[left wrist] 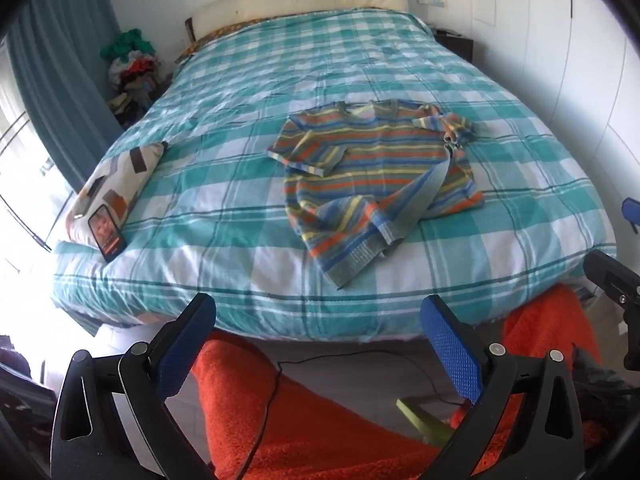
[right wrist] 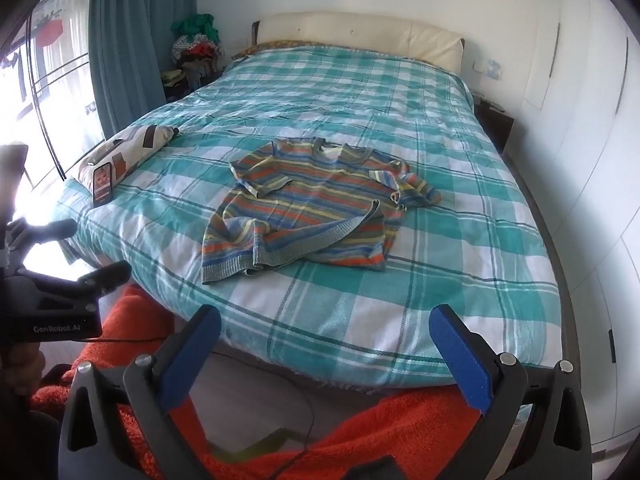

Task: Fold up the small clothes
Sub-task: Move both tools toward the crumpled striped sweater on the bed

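A small striped knit sweater (left wrist: pixel 372 168) in orange, blue, yellow and grey lies rumpled on the teal checked bed cover (left wrist: pixel 240 128), its hem corner turned over toward the near edge. It also shows in the right wrist view (right wrist: pixel 312 208). My left gripper (left wrist: pixel 320 320) is open and empty, held off the foot of the bed, well short of the sweater. My right gripper (right wrist: pixel 326 330) is open and empty, also short of the bed's near edge (right wrist: pixel 360 344). The right gripper's body shows at the left wrist view's right edge (left wrist: pixel 616 292).
A patterned pillow (left wrist: pixel 120 176) with a phone (left wrist: pixel 107 232) leaning on it lies at the bed's left edge. A heap of clothes (left wrist: pixel 132 68) stands by the curtain. White wardrobe doors (right wrist: pixel 580 160) run along the right. An orange blanket (left wrist: pixel 304 420) and a cable lie below the grippers.
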The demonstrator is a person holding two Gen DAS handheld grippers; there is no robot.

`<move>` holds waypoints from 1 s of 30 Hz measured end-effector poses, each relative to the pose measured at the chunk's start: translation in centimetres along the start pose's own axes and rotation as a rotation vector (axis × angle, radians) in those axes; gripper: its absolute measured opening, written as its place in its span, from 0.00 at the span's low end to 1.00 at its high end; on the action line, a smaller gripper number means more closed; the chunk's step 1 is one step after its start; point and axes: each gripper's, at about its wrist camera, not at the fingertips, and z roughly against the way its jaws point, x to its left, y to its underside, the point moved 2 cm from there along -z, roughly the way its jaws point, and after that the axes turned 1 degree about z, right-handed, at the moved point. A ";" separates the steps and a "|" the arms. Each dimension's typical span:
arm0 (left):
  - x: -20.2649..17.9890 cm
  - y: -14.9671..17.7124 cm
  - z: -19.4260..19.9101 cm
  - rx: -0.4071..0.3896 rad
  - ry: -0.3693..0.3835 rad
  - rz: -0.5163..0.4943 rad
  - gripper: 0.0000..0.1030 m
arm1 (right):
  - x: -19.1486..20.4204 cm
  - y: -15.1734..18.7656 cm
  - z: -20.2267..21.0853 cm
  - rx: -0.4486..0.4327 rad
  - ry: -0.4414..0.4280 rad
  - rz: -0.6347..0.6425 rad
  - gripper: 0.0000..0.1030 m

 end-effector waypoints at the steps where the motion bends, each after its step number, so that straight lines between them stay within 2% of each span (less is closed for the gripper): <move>1: -0.1 0.1 -0.1 0.002 -0.003 -0.007 0.99 | -0.3 0.0 -0.2 0.001 -0.001 -0.003 1.00; 5: -0.7 0.1 -0.2 0.013 -0.032 -0.040 0.99 | -0.6 -0.1 -0.4 0.007 0.000 -0.007 1.00; 16: -0.5 0.6 -1.0 0.050 -0.050 -0.054 0.99 | -0.4 0.3 -0.9 0.013 -0.010 -0.015 1.00; 22: 0.1 0.3 -2.3 0.072 -0.020 -0.016 0.99 | -0.3 -0.4 -1.5 0.013 -0.001 -0.015 1.00; 30: -1.1 -0.1 -3.6 0.098 -0.002 -0.052 0.99 | -1.3 -0.6 -2.6 0.030 0.000 -0.058 1.00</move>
